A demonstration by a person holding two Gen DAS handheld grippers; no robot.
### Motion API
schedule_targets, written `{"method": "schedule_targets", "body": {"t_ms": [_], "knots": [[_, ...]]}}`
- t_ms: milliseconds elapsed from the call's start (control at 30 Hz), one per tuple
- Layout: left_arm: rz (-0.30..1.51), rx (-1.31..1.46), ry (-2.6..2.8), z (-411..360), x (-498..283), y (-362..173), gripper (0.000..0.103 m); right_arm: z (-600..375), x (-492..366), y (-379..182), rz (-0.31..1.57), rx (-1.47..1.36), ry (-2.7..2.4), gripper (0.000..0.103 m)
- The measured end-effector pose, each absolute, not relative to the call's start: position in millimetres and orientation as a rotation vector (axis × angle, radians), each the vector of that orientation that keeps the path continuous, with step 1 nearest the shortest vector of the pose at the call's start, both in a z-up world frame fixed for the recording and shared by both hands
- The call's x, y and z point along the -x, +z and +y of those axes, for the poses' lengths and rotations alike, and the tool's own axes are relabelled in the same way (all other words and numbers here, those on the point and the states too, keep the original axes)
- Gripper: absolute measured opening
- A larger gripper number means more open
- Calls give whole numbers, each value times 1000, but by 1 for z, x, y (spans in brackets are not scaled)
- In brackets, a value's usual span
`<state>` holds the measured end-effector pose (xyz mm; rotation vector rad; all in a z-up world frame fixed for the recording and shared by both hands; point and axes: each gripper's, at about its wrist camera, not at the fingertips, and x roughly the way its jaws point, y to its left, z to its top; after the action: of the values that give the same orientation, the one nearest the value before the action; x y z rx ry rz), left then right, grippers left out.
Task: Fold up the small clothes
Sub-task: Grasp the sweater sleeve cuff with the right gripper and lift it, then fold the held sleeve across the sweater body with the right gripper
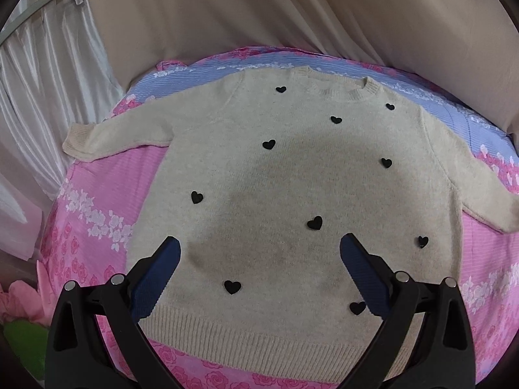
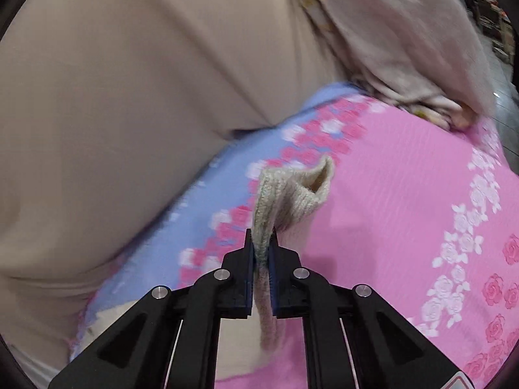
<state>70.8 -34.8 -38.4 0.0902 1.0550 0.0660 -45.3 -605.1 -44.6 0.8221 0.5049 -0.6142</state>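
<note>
A cream knit sweater [image 1: 292, 175] with small black hearts lies flat, front up, on a pink and blue floral sheet [image 1: 97, 188]. Its neck is at the far side and its ribbed hem is near me. Its left sleeve [image 1: 107, 136] is spread out to the left. My left gripper [image 1: 259, 246] is open and empty, hovering over the lower middle of the sweater. My right gripper [image 2: 261, 236] is shut on the ribbed cuff of the sweater's sleeve [image 2: 292, 191] and holds it lifted above the sheet.
Large beige cushions [image 1: 259, 9] rise behind the sheet in both views. White curtains [image 1: 48, 74] hang at the left. A pale patterned cloth [image 2: 405, 64] lies at the far right of the sheet. A pink flower and a green leaf [image 1: 19, 334] sit at the lower left.
</note>
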Motion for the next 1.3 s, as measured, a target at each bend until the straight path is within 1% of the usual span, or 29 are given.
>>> {"method": "schedule_targets", "body": {"t_ms": [167, 267, 333, 433, 567, 700, 900, 1133, 1167, 1233, 1267, 1300], "knots": [[1047, -23, 28, -25, -73, -37, 97, -509, -36, 54, 435, -661, -288, 7], [1032, 22, 11, -15, -74, -35, 97, -443, -90, 78, 467, -589, -137, 7], [1024, 51, -2, -4, -73, -33, 97, -394, -126, 78, 511, -526, -68, 7], [1008, 76, -3, 15, -72, -33, 97, -322, -175, 58, 603, -453, 26, 7], [997, 109, 44, 47, -71, -37, 97, -235, -229, 5, 765, -372, 132, 7], [1013, 156, 112, 81, -72, -46, 97, -166, -262, -56, 919, -290, 198, 7], [1031, 225, 186, 122, -75, -61, 97, -106, -261, -122, 1070, -174, 211, 8], [1024, 331, 216, 151, -95, -71, 97, -91, -260, -151, 1099, -140, 200, 9], [1022, 336, 218, 153, -99, -72, 97, -90, -260, -151, 1099, -133, 199, 9], [1014, 339, 207, 153, -106, -71, 97, -80, -262, -154, 1096, -107, 208, 15], [1009, 336, 200, 151, -108, -70, 97, -76, -263, -153, 1093, -79, 206, 19], [1003, 333, 185, 148, -112, -69, 97, -72, -262, -152, 1099, -67, 214, 27]]}}
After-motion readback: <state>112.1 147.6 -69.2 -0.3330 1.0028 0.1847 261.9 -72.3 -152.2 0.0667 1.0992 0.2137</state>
